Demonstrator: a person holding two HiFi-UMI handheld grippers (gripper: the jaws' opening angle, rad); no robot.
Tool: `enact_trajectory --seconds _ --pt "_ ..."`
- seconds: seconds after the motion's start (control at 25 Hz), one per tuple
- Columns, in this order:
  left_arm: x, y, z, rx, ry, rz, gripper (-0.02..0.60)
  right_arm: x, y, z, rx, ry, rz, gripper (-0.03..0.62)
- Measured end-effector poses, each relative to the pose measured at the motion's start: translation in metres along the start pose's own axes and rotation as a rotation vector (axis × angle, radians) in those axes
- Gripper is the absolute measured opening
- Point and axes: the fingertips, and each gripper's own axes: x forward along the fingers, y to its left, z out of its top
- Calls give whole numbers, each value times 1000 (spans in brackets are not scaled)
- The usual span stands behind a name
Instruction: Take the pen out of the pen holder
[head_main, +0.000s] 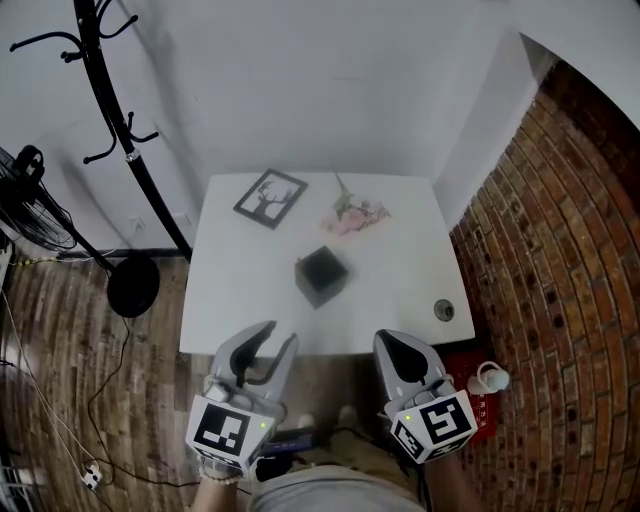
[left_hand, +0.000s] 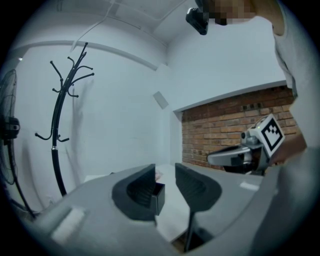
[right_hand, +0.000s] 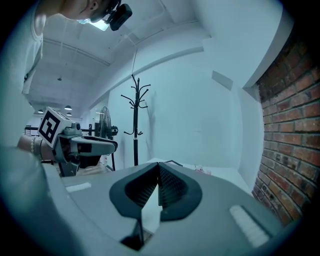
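Head view: white tabletop (head_main: 230, 300); black coat rack (head_main: 110, 110) to its left. Left gripper (head_main: 280, 335), jaws apart, empty; right gripper (head_main: 392, 342), jaws together, empty; both at the near edge. Picture frame (head_main: 270, 197), far side. Black pen holder (head_main: 321, 275), mid-tabletop, apart from both grippers; pen not discernible.

The black, square pen holder (head_main: 321, 276) stands upright near the middle of the white table (head_main: 240, 295), turned cornerwise.
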Motion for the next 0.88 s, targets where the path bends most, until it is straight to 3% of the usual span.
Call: enact_trajectory --seconds 0.36,0.48,0.88 --pt "13 6 0 6 -7 34 115 7 -11 0 -9 6 43 2" --pt "20 8 -2 -7 27 41 115 7 -17 -3 -3 12 41 2" --pt "63 32 -18 -49 -5 67 115 3 -36 2 -7 2 27 2"
